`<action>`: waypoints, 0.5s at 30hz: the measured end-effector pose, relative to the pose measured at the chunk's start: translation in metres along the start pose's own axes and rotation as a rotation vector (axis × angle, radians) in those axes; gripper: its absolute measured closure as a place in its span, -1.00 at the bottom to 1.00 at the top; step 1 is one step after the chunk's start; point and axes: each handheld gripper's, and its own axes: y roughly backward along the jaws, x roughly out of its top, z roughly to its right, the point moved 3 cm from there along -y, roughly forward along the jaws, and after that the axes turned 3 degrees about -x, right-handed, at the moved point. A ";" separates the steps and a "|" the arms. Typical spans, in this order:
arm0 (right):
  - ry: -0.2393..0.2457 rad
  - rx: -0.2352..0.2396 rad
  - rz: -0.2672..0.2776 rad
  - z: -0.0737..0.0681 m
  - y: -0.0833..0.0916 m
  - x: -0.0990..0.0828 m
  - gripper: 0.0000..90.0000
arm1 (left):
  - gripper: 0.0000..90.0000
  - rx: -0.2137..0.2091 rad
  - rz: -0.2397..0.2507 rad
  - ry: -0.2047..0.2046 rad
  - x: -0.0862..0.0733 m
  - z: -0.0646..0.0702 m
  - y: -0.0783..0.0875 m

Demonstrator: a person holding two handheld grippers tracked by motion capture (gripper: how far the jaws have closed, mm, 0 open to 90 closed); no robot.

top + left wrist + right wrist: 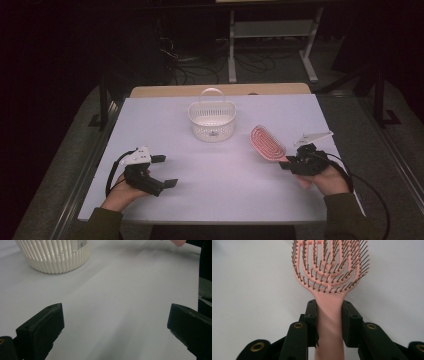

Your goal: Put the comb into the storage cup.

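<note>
Right gripper view: right claw [329, 317] clamps pink hairbrush [329, 272] handle; left claw [115, 332] gapes empty.

Left tongs [162, 171] rest low with jaws spread wide; right tongs [286, 162] are clamped tight.
</note>
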 end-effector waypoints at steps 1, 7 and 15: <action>0.007 0.006 0.008 -0.001 0.000 0.001 0.54 | -0.98 -0.001 0.000 0.001 0.000 0.000 0.000; 0.024 0.033 0.029 -0.010 -0.004 0.009 0.54 | -0.98 -0.003 0.009 0.000 0.003 -0.001 -0.001; 0.057 0.055 0.055 -0.018 -0.010 0.017 0.54 | -0.98 -0.005 0.026 0.013 0.010 -0.002 -0.005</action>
